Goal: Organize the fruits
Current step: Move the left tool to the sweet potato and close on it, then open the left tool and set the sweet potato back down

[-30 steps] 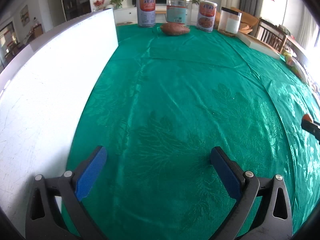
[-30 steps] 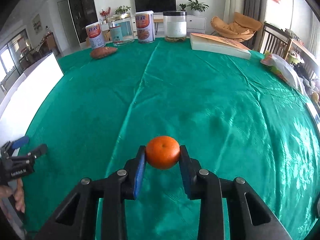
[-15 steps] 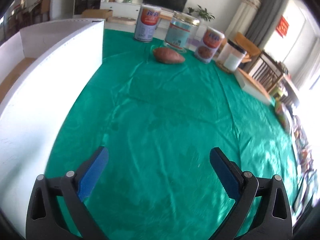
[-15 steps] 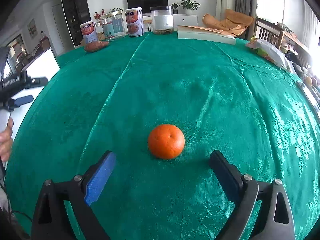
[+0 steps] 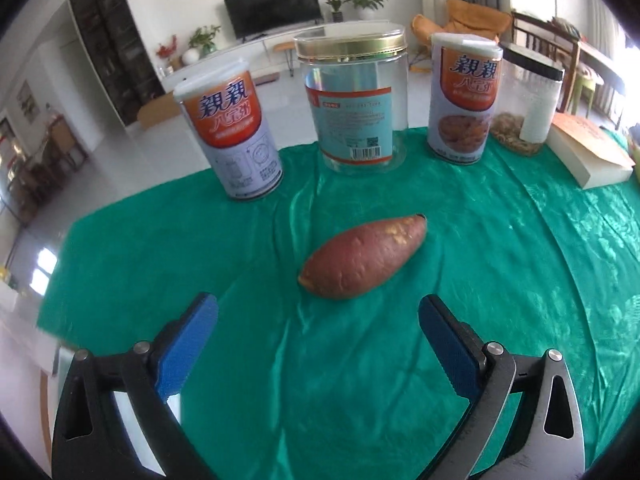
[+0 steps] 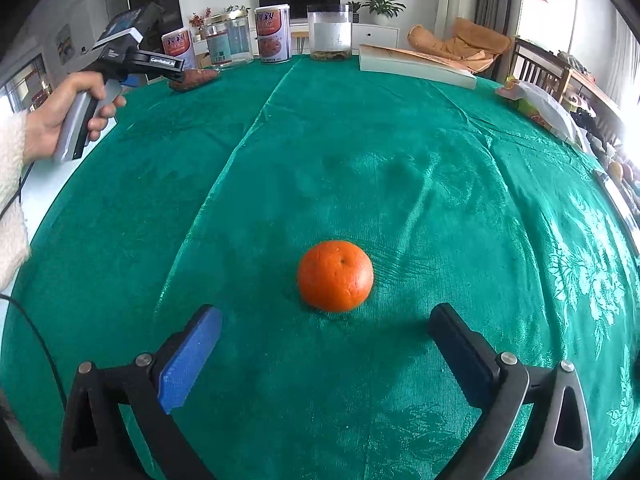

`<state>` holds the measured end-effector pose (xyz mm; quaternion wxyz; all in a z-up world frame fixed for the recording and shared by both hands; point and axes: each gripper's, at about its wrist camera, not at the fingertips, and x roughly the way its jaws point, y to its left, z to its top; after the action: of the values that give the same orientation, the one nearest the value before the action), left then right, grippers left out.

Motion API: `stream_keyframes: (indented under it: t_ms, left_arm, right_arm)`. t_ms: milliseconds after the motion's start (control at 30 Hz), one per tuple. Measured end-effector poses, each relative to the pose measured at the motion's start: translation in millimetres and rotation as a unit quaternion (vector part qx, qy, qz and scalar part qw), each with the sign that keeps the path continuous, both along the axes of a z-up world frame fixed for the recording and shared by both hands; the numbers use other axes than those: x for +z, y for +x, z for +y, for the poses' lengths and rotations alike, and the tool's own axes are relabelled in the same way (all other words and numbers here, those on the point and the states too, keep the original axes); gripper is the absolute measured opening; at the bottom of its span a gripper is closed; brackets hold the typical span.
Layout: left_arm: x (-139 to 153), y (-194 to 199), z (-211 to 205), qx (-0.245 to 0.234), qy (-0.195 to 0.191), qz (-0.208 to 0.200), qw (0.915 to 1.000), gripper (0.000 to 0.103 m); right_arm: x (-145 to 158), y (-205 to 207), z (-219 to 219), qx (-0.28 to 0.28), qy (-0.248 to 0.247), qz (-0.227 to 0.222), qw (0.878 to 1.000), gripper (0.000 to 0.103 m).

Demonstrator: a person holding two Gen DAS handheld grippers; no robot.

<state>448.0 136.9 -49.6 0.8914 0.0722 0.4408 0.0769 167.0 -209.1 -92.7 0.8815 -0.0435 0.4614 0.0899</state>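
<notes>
Change since earlier: left gripper (image 5: pixel 318 312) swung away from the white board and brought close to the sweet potato; right gripper (image 6: pixel 326 322) spread off the orange, now lying free on the cloth.

Left wrist view
Left gripper: jaws wide apart, blue pads (image 5: pixel 188 350) empty, held just short of the vegetable.
Reddish-brown tapered sweet potato (image 5: pixel 362 258): lying slantwise on the green satin tablecloth (image 5: pixel 500 272), ahead of the gap between the fingers, touching neither.
Behind it: white-and-orange printed can (image 5: pixel 230 136) at left, clear plastic jar with gold lid (image 5: pixel 354 102) in the middle, second white-and-orange printed can (image 5: pixel 462 98) at right, all upright.
Further right: clear black-lidded canister (image 5: pixel 528 104), then flat cream box (image 5: pixel 588 156).

Right wrist view
Right gripper: jaws wide apart, nothing between them.
Round orange citrus fruit (image 6: pixel 335 276): resting on the cloth (image 6: pixel 400 140) just ahead of the fingertips, centred between them, untouched.
Far left: bare left hand (image 6: pixel 64 110) holding the other tool (image 6: pixel 176 74), its tip at the sweet potato (image 6: pixel 194 79) near the table's far edge.
Fruit and sweet potato: well apart.
</notes>
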Motion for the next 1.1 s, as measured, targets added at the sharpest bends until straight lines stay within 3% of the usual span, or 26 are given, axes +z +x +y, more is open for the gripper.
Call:
stream_keyframes:
  t_ms: [167, 233, 267, 333, 467, 533, 567, 633, 700, 767, 900, 1100]
  left_arm:
    - [-16.7, 31.2, -5.5, -0.067, 0.027, 0.031, 0.9969, 0.1]
    - [-18.7, 30.5, -13.4, -0.119, 0.023, 0.049, 0.9914, 0.091]
    - [-18.3, 28.6, -17.5, -0.148, 0.017, 0.062, 0.9869, 0.078]
    - [-16.6, 26.8, -22.2, -0.182, 0.024, 0.073, 0.9803, 0.077]
    - [-16.3, 35.3, -23.7, -0.175, 0.011, 0.078, 0.9814, 0.077]
    - [-20.5, 44.6, -22.2, -0.159, -0.008, 0.089, 0.9832, 0.064]
    - [-22.5, 48.0, -20.2, -0.142, -0.015, 0.097, 0.985, 0.043]
    - [-20.1, 50.9, -14.1, -0.118, -0.044, 0.095, 0.9875, 0.042]
    - [-18.4, 42.8, -14.8, -0.105, -0.042, 0.093, 0.9893, 0.042]
    - [-16.8, 22.6, -17.3, -0.096, -0.052, 0.09, 0.99, 0.042]
    - [-10.6, -36.3, -26.3, -0.064, -0.113, 0.075, 0.9888, 0.042]
    - [-1.4, -175.7, -50.2, -0.046, -0.199, 0.06, 0.9771, 0.042]
  right_arm:
    - [0.8, 0.0, -0.5, 0.0, 0.003, 0.0, 1.0, 0.103]
    - [0.8, -0.1, -0.5, 0.0, 0.003, 0.0, 1.0, 0.103]
    - [0.8, 0.1, -0.6, 0.0, 0.003, 0.0, 1.0, 0.103]
    - [0.8, 0.0, -0.5, 0.0, 0.003, 0.0, 1.0, 0.103]
    - [0.9, 0.4, -0.6, 0.0, 0.003, 0.0, 1.0, 0.103]
    - [1.0, 0.4, -0.6, 0.0, 0.003, 0.0, 1.0, 0.103]
    - [1.0, 0.5, -0.7, 0.0, 0.003, 0.0, 1.0, 0.103]
    - [0.9, 0.3, -0.5, -0.002, 0.003, 0.0, 1.0, 0.103]
    - [0.7, 0.3, 0.0, -0.003, 0.0, 0.0, 1.0, 0.103]
    - [0.4, 1.0, -0.5, -0.005, -0.001, 0.0, 1.0, 0.103]
    - [0.2, 1.5, -1.8, -0.007, -0.001, 0.0, 1.0, 0.103]
    - [2.0, 0.2, -4.7, -0.005, 0.013, -0.004, 1.0, 0.103]
